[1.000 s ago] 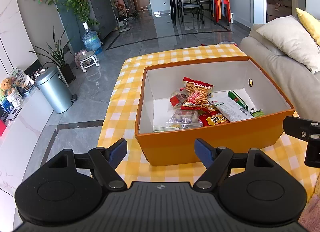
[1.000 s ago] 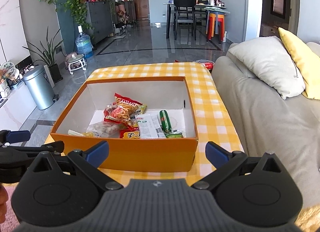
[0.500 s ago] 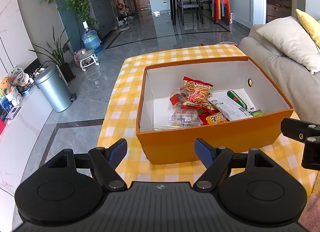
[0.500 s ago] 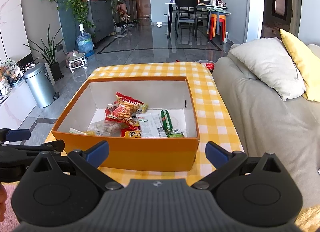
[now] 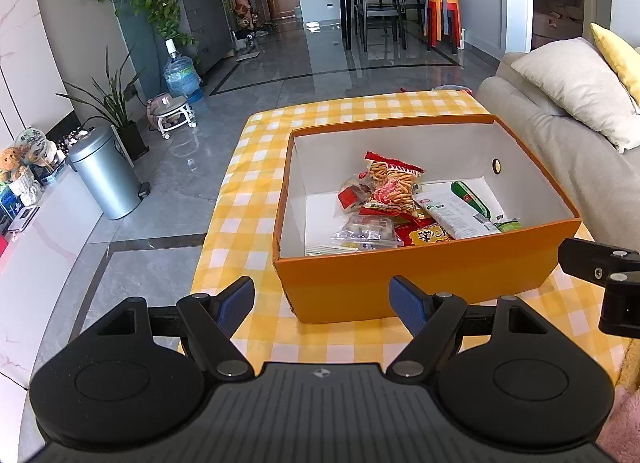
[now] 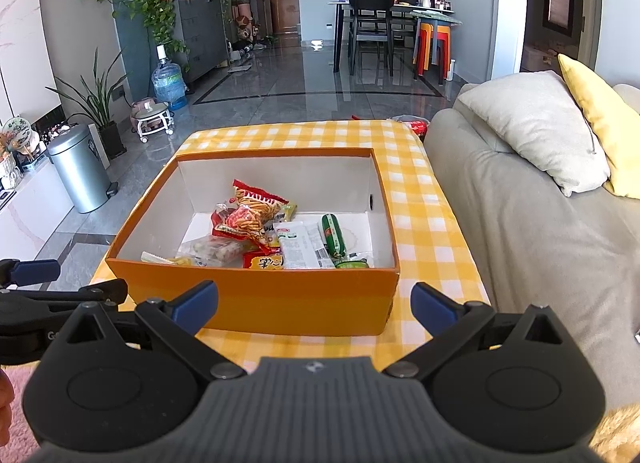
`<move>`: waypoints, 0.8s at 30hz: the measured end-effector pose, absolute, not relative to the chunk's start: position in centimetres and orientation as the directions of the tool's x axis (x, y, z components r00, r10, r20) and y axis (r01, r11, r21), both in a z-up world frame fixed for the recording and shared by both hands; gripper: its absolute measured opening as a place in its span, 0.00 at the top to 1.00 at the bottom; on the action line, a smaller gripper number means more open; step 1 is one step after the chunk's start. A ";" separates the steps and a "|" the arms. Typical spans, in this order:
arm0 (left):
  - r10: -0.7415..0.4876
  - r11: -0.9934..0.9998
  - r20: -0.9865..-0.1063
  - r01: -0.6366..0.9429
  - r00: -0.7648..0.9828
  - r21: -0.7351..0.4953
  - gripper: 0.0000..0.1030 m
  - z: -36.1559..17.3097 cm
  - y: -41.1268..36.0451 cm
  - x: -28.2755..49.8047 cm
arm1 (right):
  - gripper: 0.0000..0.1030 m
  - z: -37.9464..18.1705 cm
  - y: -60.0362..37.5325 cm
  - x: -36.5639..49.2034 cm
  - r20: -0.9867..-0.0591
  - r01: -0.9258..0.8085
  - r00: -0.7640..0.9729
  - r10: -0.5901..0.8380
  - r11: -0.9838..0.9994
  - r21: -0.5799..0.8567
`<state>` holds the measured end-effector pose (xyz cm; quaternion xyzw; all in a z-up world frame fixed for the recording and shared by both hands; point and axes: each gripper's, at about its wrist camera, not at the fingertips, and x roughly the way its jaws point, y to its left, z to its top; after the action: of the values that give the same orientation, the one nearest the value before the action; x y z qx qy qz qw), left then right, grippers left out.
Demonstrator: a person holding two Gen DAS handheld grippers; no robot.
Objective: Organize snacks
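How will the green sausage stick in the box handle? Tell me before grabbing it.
The green sausage stick looks round and glossy, so it may roll or slip between the fingers. It lies beside the white packet in the orange box, probably firm and light.

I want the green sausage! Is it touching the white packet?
Touching. The right wrist view shows the green sausage lying against the white packet's edge, no gap.

Yellow checked bench cloth (image 6: 424,219) at centre. Grey sofa (image 6: 532,247) at 3 o'clock, grey cushion (image 6: 536,131) and yellow cushion (image 6: 596,119) on it. Steel bin (image 6: 78,173), water jug (image 6: 168,81) at 10. Dining chairs (image 6: 370,23) at 12.
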<state>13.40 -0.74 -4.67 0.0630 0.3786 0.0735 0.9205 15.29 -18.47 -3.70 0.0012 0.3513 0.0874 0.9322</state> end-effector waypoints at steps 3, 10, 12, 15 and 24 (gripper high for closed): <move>0.182 0.981 -0.688 -0.087 0.702 0.171 0.13 -4.7 -0.9 13.2 | 0.04 -3.7 -18.4 15.2 -0.657 -0.159 0.737 0.161 0.985 0.062; 0.177 0.982 -0.689 -0.083 0.703 0.167 0.13 -4.5 -1.2 12.8 | 0.04 -3.6 -18.4 15.1 -0.657 -0.160 0.737 0.160 0.985 0.060; 0.178 0.982 -0.689 -0.085 0.703 0.167 0.13 -4.5 -1.2 12.9 | 0.04 -3.6 -18.4 15.1 -0.658 -0.161 0.736 0.160 0.985 0.061; 0.177 0.982 -0.689 -0.085 0.703 0.167 0.13 -4.5 -1.3 12.8 | 0.04 -3.7 -18.4 15.0 -0.660 -0.161 0.734 0.159 0.985 0.058; 0.174 0.983 -0.686 -0.080 0.707 0.167 0.13 -4.2 -1.6 12.5 | 0.04 -3.7 -18.6 14.9 -0.668 -0.158 0.727 0.162 0.985 0.066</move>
<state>12.49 -1.61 -4.25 0.0623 0.3767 0.0689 0.9216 14.91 -18.58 -3.65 0.0023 0.3596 0.0860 0.9291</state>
